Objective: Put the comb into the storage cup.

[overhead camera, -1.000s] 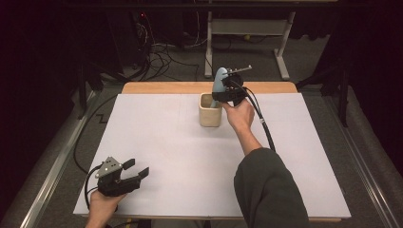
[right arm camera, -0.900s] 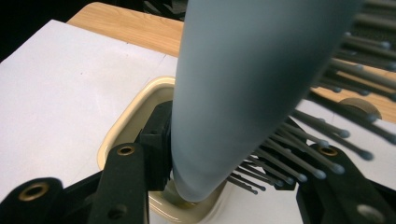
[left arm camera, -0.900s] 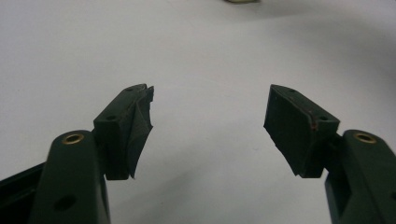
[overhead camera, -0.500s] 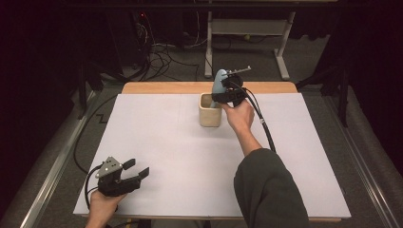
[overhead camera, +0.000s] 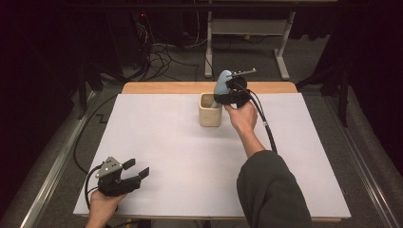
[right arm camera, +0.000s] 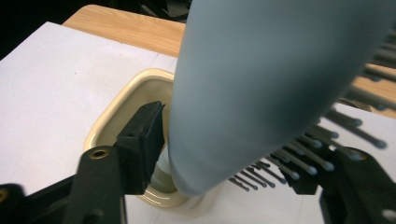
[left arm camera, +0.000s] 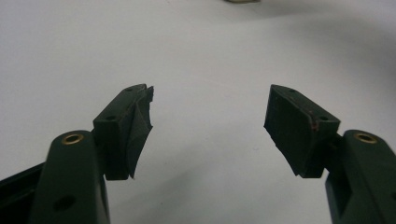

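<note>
Standing hairbrush point(overhead camera: 221, 85) in cup point(overhead camera: 209, 110)

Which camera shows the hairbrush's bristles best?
The right gripper view: the hairbrush is close up there, its pins clear beside the cream cup. The high view shows it small, standing in that cup. At the left gripper view's top edge is a beige sliver.

On table – 1 hairbrush point(overhead camera: 222, 83), 1 cup point(overhead camera: 209, 110), 2 grippers point(overhead camera: 119, 178) point(overhead camera: 228, 95).

We seem to be in a lab: tangled cables point(overhead camera: 164, 57) on grey carpet at upper left, a white-covered table point(overhead camera: 166, 142).
</note>
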Available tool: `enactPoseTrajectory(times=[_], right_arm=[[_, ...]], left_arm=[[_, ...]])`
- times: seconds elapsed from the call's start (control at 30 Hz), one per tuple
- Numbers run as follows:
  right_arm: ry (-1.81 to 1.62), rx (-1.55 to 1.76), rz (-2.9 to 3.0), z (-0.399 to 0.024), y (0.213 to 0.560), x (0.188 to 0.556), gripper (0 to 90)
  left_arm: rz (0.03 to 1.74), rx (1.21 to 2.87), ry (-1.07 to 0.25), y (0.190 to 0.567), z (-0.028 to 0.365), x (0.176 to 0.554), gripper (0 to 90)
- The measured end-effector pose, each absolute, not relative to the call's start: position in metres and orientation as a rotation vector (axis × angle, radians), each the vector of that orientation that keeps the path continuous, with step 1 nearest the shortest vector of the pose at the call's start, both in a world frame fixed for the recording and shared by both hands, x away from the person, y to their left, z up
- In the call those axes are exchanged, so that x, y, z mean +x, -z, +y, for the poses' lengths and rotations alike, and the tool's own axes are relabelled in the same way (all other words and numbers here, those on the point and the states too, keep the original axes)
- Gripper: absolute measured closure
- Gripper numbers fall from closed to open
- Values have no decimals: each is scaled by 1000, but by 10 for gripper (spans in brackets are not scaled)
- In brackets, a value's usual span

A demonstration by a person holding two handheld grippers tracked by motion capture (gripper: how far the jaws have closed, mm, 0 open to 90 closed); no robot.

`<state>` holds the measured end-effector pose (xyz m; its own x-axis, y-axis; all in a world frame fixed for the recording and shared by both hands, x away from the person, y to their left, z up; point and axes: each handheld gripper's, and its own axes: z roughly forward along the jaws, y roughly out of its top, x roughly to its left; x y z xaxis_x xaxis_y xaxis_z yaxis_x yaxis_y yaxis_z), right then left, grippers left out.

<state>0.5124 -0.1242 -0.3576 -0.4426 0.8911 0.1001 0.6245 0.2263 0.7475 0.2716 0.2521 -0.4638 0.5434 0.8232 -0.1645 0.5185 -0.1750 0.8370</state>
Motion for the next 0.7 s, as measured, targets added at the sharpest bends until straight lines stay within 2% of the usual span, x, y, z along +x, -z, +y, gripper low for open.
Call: enactPoseTrajectory(times=[0.23, 0.7], right_arm=[[-1062, 1379, 2157, -127, 356, 509, 326], [-1123, 1337, 2105, -148, 354, 493, 309]], left_arm=[[1108, 1837, -410, 464, 253, 271, 322], [1125, 1819, -413, 463, 255, 272, 320]])
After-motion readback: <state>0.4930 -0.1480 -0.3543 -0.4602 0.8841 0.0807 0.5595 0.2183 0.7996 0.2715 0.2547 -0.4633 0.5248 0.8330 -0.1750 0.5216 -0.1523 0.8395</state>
